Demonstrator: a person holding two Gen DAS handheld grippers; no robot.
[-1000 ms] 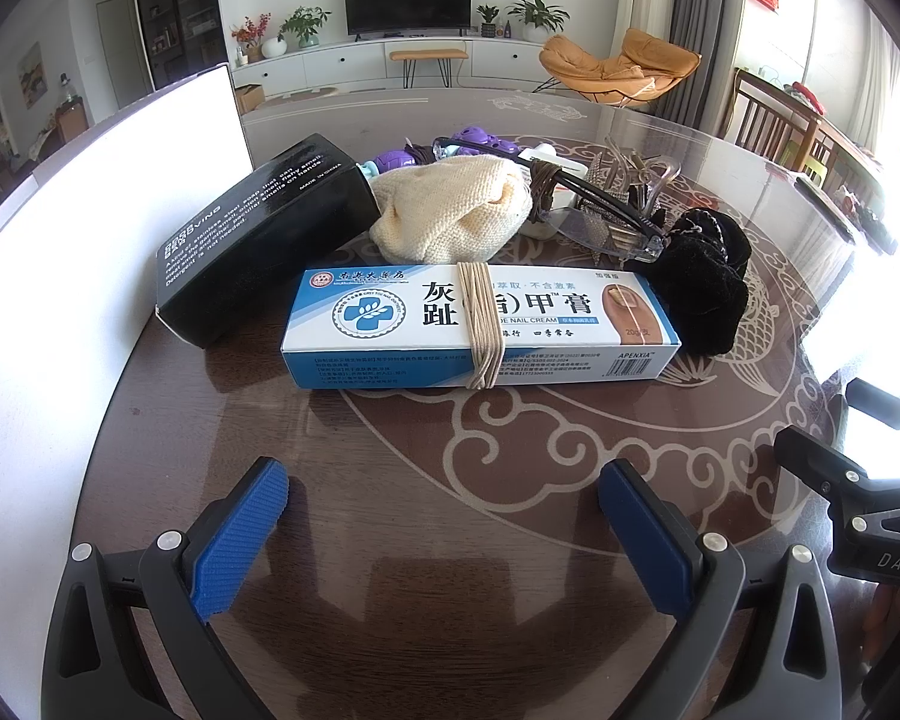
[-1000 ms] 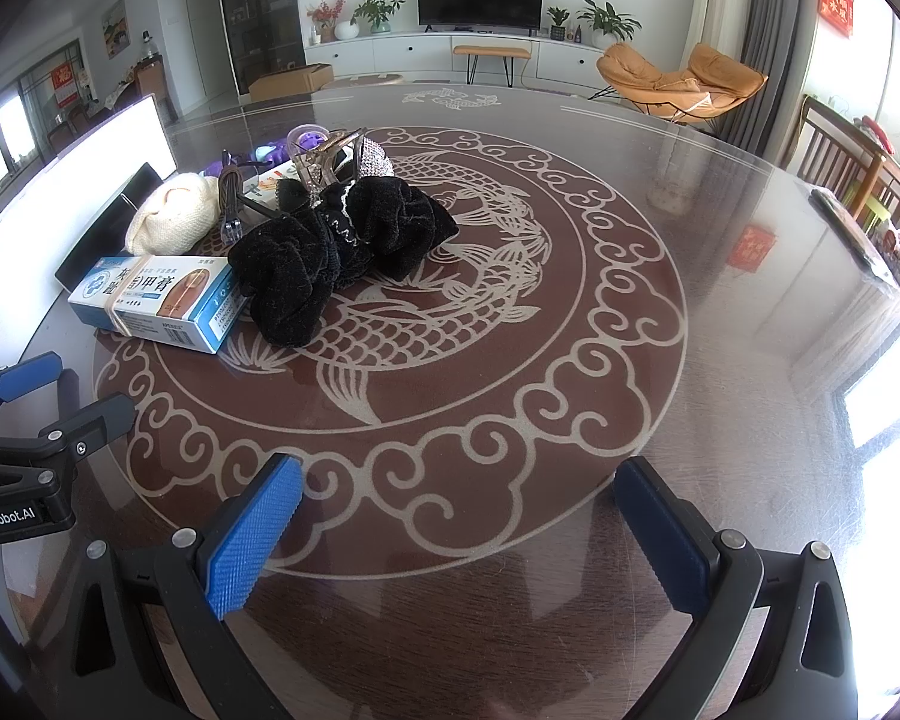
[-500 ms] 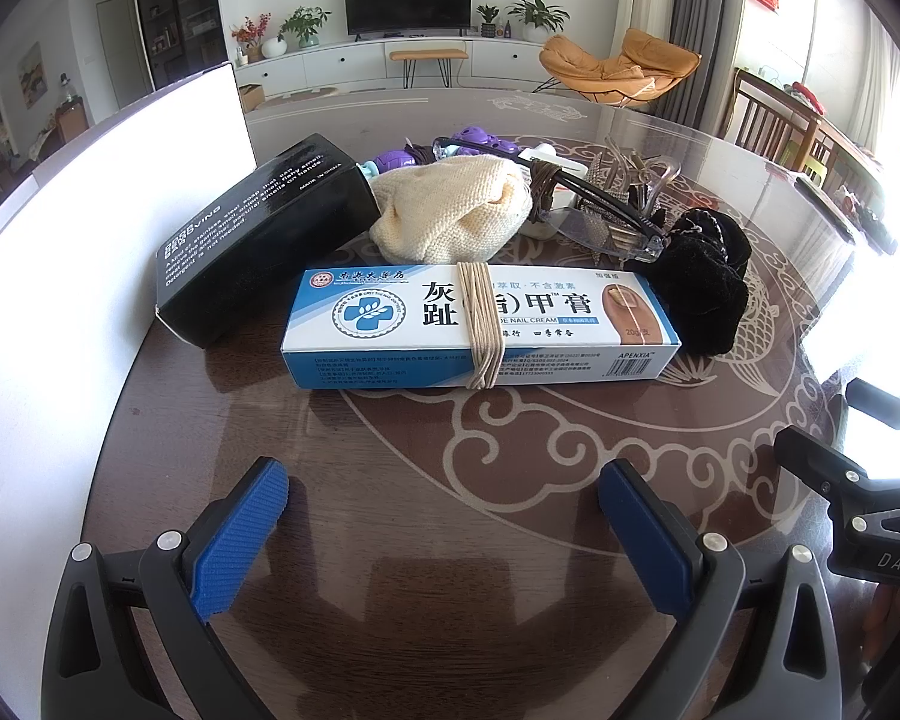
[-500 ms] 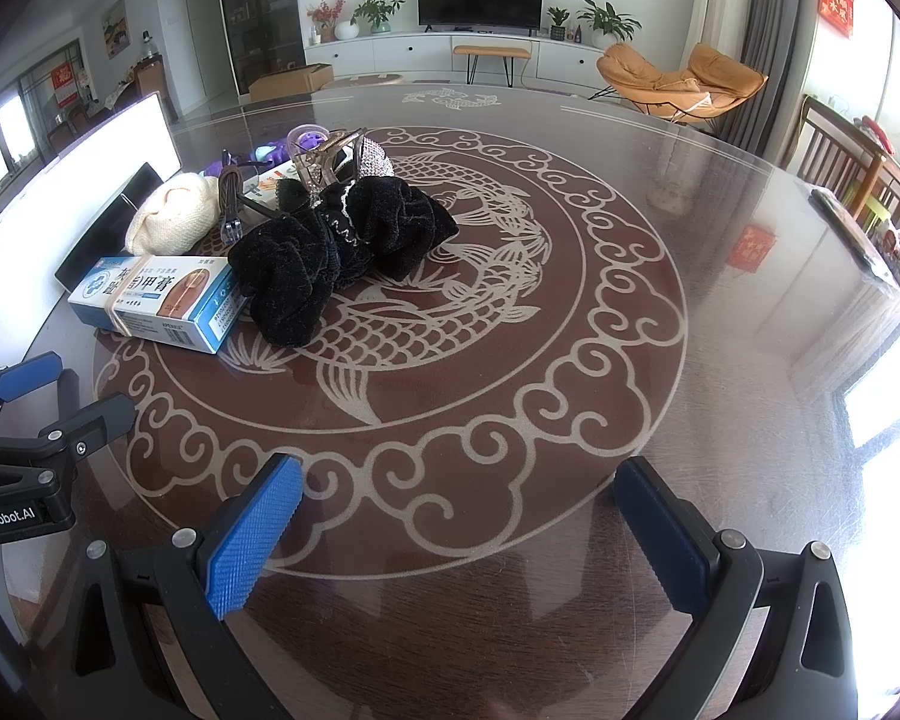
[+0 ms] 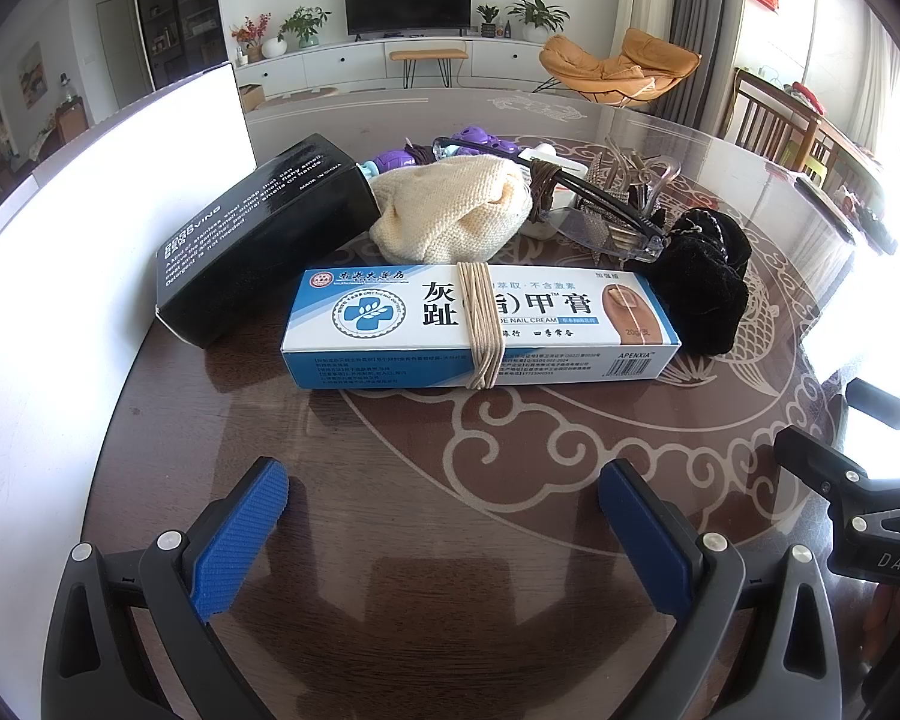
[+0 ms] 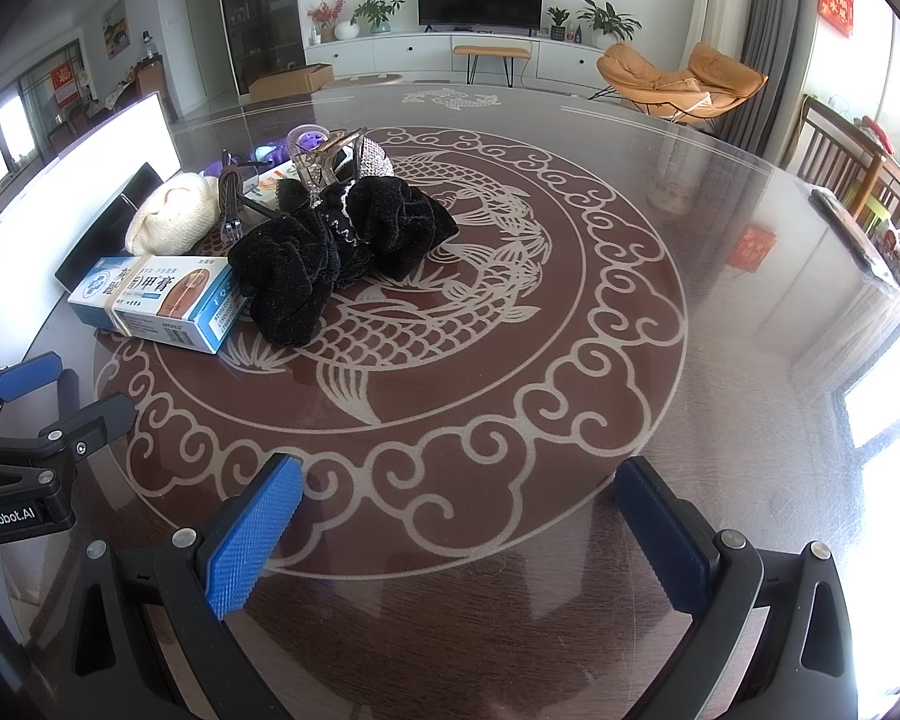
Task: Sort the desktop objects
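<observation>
The cream box [image 5: 480,327] lies crosswise ahead of the left gripper [image 5: 444,531] — jaws spread, bare table [image 5: 390,450] between. The right gripper [image 6: 459,531] is spread too — open tabletop ahead.

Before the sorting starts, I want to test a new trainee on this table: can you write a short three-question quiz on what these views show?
1. True or false: the left gripper is open and holds nothing.
2. What is wound around the middle of the blue-and-white nail cream box?
A. beige elastic bands
B. a purple ribbon
C. clear tape
3. Fill in: just right of the nail cream box lies a black velvet ______.

Key
1. True. The right gripper is open and empty too.
2. A, the beige elastic bands.
3. Scrunchie.
</observation>
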